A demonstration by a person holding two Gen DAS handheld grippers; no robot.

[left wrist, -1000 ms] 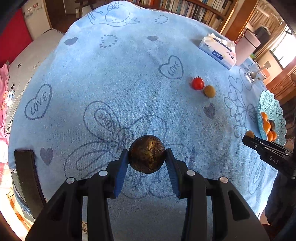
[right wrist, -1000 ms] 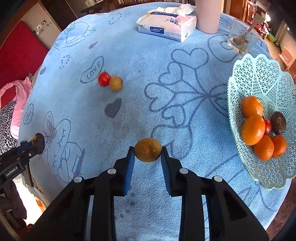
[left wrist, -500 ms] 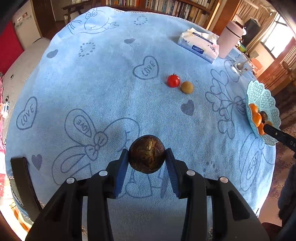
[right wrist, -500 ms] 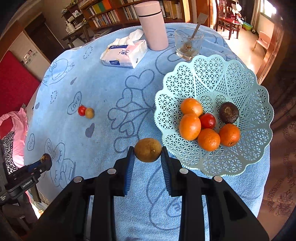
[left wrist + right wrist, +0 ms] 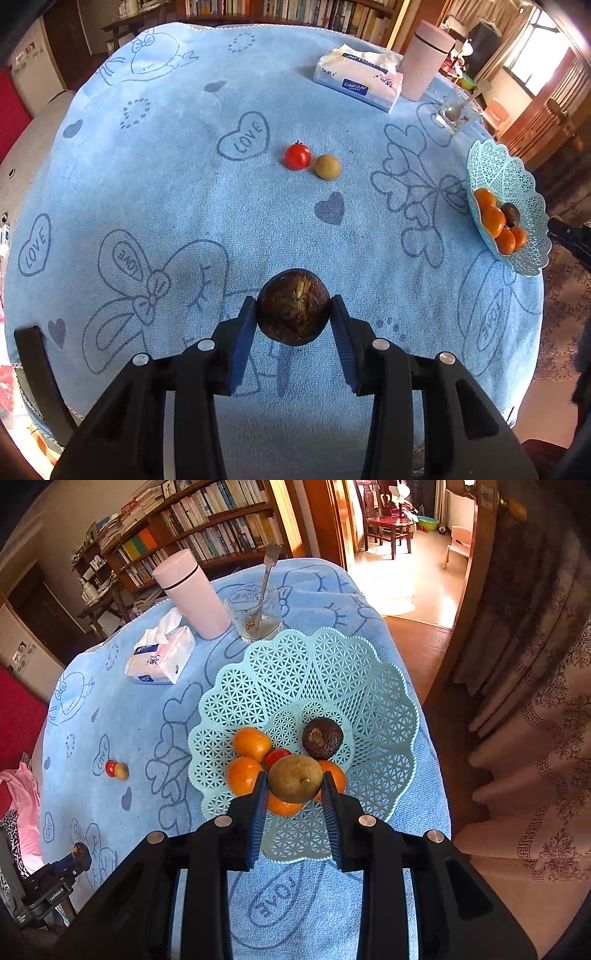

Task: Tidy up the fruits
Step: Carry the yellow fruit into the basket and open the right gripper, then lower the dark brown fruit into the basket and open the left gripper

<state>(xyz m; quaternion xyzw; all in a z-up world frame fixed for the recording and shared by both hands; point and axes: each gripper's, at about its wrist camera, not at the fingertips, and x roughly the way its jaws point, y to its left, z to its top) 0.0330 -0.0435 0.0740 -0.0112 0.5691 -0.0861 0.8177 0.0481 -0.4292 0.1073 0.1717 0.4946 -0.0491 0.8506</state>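
Pinching a brownish-green round fruit (image 5: 294, 778) between its blue pads, the right gripper (image 5: 294, 794) holds it above the mint lattice basket (image 5: 373, 686), over the oranges (image 5: 252, 743) at the basket's 7 o'clock side. A dark brown fruit (image 5: 322, 737) lies in the basket at 12 o'clock from the held one. The left gripper (image 5: 293, 317) clamps a dark, rough-skinned round fruit (image 5: 293, 306) above the blue tablecloth (image 5: 177, 192). At its 12 o'clock, well apart, a cherry tomato (image 5: 297, 156) sits just beside a small tan fruit (image 5: 327, 167).
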